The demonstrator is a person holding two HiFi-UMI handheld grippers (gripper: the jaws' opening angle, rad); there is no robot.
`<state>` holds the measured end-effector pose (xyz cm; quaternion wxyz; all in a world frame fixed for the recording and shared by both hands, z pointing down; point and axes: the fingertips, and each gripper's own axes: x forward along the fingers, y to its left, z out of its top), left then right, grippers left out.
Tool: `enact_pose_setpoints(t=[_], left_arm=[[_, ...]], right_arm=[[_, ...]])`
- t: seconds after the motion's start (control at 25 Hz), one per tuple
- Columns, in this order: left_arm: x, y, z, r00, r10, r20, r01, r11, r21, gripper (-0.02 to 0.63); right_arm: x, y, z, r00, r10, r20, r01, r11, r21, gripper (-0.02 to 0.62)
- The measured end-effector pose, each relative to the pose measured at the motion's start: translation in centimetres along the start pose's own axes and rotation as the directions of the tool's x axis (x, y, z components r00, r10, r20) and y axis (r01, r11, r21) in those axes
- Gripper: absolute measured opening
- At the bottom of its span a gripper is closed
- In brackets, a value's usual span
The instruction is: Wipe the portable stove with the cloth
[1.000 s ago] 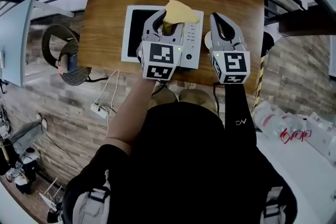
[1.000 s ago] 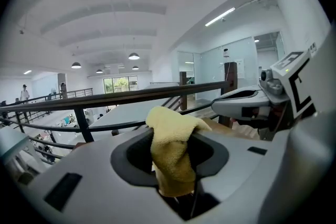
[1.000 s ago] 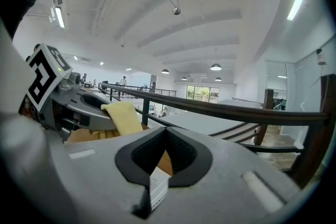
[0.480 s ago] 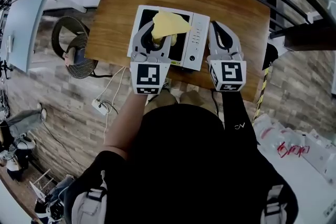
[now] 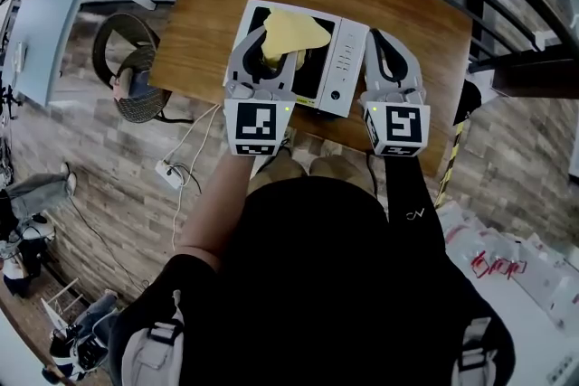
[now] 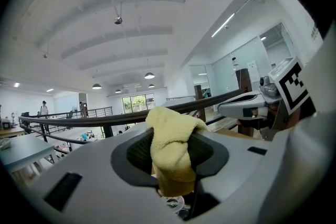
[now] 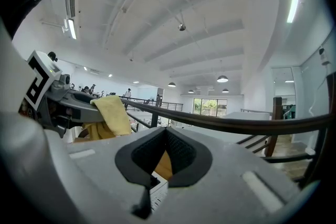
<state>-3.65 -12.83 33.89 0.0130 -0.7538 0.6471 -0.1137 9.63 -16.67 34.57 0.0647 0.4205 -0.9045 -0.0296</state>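
Wood is the biggest thing here: a brown table (image 5: 194, 32) set against a dark railing, with the portable stove (image 5: 355, 59) near its front edge. The stove is white, with a black glass top and a strip of controls down its right side.

Of the 2 grippers, the left gripper (image 5: 269, 54) hangs over the glass, its claw clamped on the yellow cloth (image 5: 291, 27). The cloth is bunched between the pads, and a loose flap spreads past the tips toward the back of the stove. Whether it presses on the glass, I cannot tell. The right gripper (image 5: 384, 50) sits just beside the stove's right edge, over bare wood. Its claw is closed tip to tip with nothing in it.

Likely trouble from here:
- The claw pinches only 1 fold, so a firm drag could pull the cloth free.
- Nothing braces the stove, so a sideways stroke could slide it on the smooth wood.
- The loose flap could snag on the controls.
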Motion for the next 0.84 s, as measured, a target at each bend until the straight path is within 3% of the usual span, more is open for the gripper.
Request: enact_pose_setpoints(t=[0.84], left_arm=[[-0.5, 1.0, 0.3, 0.999, 0.036, 0.018, -0.036, 0.999, -0.021, 0.143]], right_arm=[[0.5, 0.9, -0.6, 1.000, 0.021, -0.017, -0.022, 1.000, -0.009, 0.000]])
